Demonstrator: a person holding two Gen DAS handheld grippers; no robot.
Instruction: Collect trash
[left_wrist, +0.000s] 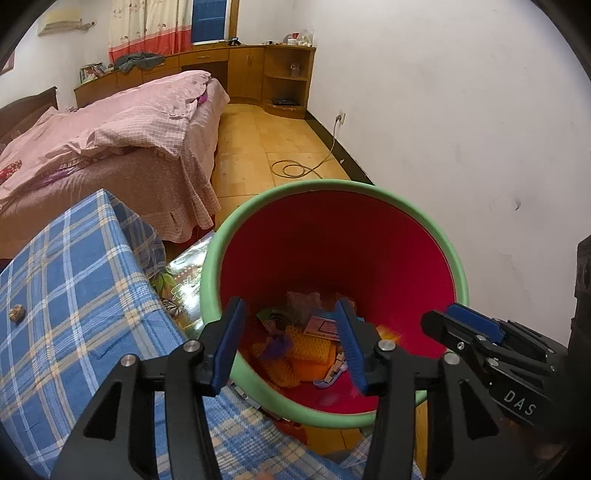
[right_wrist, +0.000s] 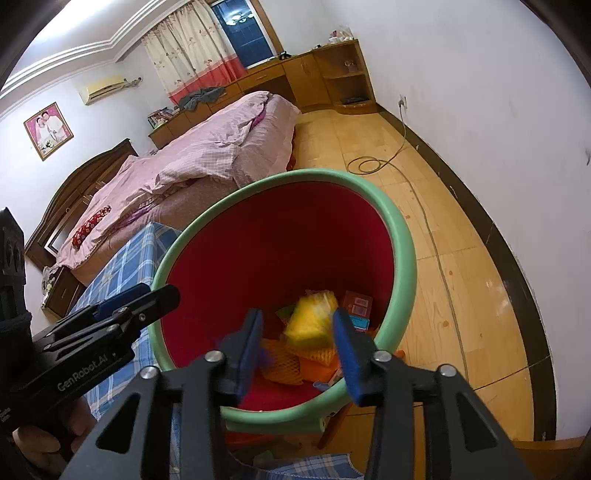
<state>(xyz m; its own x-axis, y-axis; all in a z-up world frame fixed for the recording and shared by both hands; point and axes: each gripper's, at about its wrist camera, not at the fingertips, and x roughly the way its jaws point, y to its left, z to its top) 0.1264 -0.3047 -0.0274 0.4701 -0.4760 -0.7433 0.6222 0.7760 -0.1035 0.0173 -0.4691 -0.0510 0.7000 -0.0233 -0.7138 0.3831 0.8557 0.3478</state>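
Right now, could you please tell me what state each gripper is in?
Left gripper: open, holding nothing, above the bin.
Right gripper: open; a blurred yellow piece shows between its fingers, apparently loose.

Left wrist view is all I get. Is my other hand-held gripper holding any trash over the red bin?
Observer: In the right wrist view a blurry yellow piece shows between the fingers of the right hand-held gripper, in line with the mouth of the bin. There is a gap beside it, so it doesn't look pinched.
Operator: Is anything hanging above the bed?
Observer: Yes, a framed picture on the wall by the headboard.
Operator: What's next to the headboard?
Observer: A dark wooden nightstand.
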